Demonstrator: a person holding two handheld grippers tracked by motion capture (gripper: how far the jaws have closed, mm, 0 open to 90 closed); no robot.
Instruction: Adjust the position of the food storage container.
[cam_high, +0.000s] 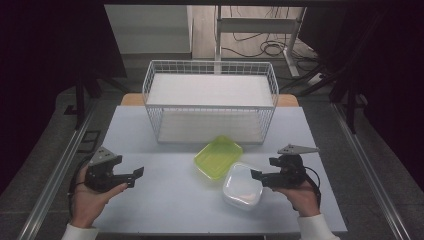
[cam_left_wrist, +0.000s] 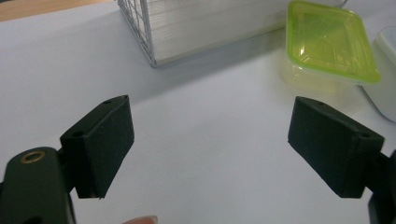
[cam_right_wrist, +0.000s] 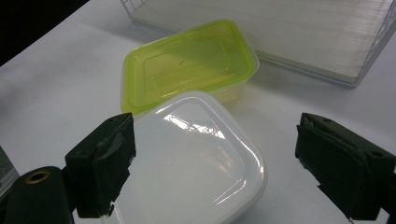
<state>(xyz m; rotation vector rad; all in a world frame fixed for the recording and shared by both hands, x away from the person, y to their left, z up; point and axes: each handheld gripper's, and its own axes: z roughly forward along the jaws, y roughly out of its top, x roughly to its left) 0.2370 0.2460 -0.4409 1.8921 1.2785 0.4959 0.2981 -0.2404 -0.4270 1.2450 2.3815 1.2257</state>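
White glossy plastic container, rounded-square, lidded, just ahead between right gripper fingers, spread apart, not touching. Lime translucent rectangular container touching behind. Left gripper fingers apart over bare tabletop.

the white box is cut off by the frame's right edge.

A pale grey-blue table was set over a wooden top, its tan corners seen at the far edge. Dark grey floor was seen on both sides, crossed by metal rails. Black curtains were hung left and right. Beyond, a white-framed desk stood over loose cables. The light was dim and even.
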